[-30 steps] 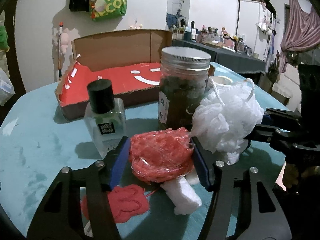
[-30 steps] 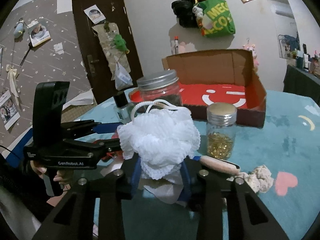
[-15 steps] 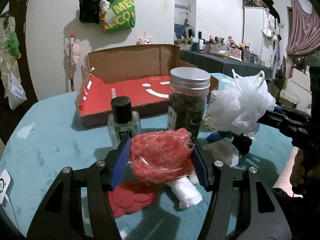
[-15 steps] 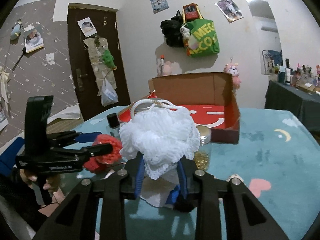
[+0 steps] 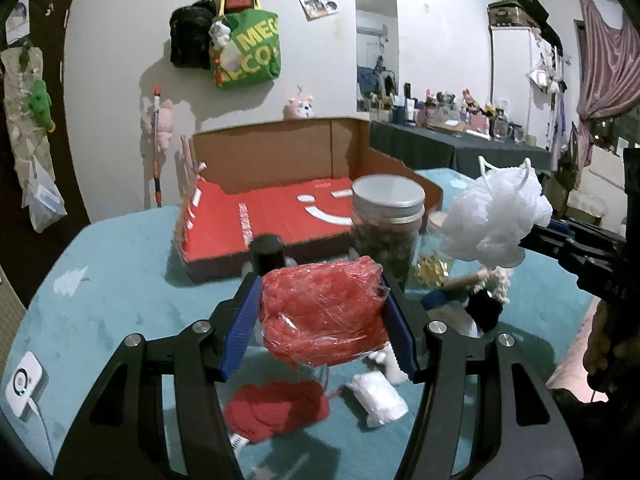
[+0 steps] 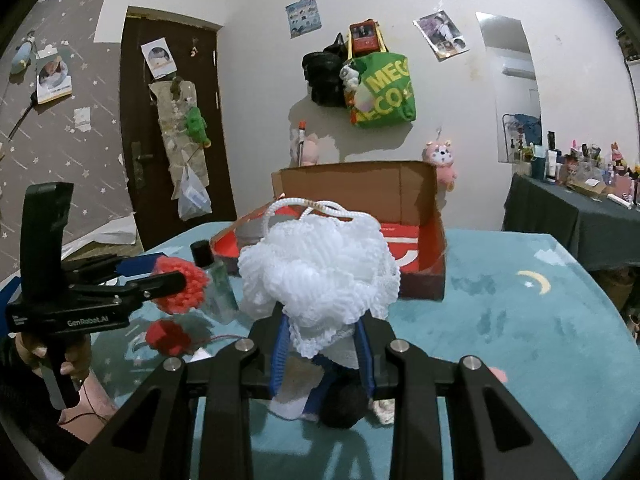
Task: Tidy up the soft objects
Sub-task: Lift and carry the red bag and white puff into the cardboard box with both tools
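Left gripper half-wide, clamped on red wrapped bundle; right gripper narrow, pinching white mesh pouf

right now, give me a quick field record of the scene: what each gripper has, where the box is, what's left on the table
left gripper: jaws shut on the red yarn bundle, wrapped in clear film, held off the table
right gripper: jaws shut on the white mesh pouf, held off the table
box: open cardboard, red inside, nothing seen inside it, behind both held items
table: teal cloth
hard items on table: dark-capped bottle, metal-lidded jar
soft items on table: loose red yarn, white roll
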